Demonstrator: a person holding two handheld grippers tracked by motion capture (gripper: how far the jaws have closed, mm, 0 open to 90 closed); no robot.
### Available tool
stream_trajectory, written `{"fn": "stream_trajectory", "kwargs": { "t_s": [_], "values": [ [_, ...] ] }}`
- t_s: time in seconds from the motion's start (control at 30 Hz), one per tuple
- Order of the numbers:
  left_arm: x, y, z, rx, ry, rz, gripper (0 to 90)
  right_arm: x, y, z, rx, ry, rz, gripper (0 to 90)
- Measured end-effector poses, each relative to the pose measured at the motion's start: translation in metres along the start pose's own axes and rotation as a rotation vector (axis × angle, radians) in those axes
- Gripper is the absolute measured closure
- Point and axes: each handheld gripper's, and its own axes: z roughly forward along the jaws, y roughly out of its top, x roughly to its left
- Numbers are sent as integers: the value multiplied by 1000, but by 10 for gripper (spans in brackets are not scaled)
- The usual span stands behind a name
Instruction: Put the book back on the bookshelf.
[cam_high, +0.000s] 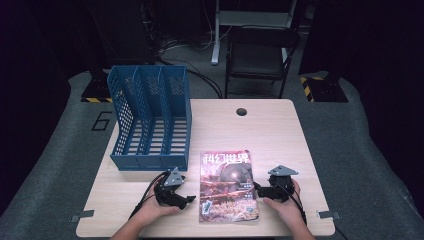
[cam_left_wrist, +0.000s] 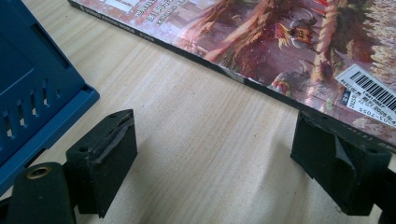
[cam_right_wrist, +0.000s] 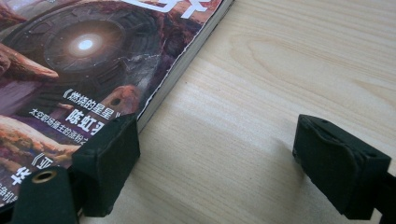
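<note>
A magazine (cam_high: 227, 186) with a reddish cover lies flat near the table's front edge. My left gripper (cam_high: 189, 199) rests on the table just left of it, jaws open; in the left gripper view (cam_left_wrist: 215, 163) bare wood lies between them and one jaw sits at the magazine's spine (cam_left_wrist: 261, 88). My right gripper (cam_high: 258, 189) rests at the magazine's right side, also open; in the right gripper view (cam_right_wrist: 217, 158) one jaw overlaps the cover's edge (cam_right_wrist: 84, 70), with wood between the jaws.
A blue three-slot file rack (cam_high: 150, 120) stands at the table's back left, its base corner (cam_left_wrist: 42, 93) close to my left gripper. A cable hole (cam_high: 241, 111) lies at the back. A black chair (cam_high: 260, 55) stands beyond the table (cam_high: 280, 140).
</note>
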Motion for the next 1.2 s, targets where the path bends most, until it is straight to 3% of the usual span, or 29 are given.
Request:
{"fn": "stream_trajectory", "kwargs": {
  "t_s": [0.4,0.53,0.57,0.73,0.87,0.93,1.0,1.07,1.2],
  "values": [
    [0,0,0,0,1,-2,143,2,-1,-1,-8,-13,11,149],
    [-1,0,-1,3,2,-7,144,2,-1,-3,5,-17,16,210],
    [-1,0,-1,3,2,-7,144,3,1,-5,20,-23,40,241],
    [-2,0,0,-1,2,-11,144,2,1,-7,30,-27,17,291],
    [-1,0,0,0,3,-9,145,1,4,-11,54,-16,45,384],
    [-1,0,-1,3,4,-8,145,1,5,-13,63,-15,92,426],
    [-1,0,-1,2,4,-8,145,0,5,-13,66,-12,104,427],
    [-2,0,-1,3,5,-9,145,1,7,-16,73,2,146,432],
    [-2,0,-1,2,5,-9,145,2,9,-18,47,3,128,430]
  ]
}}
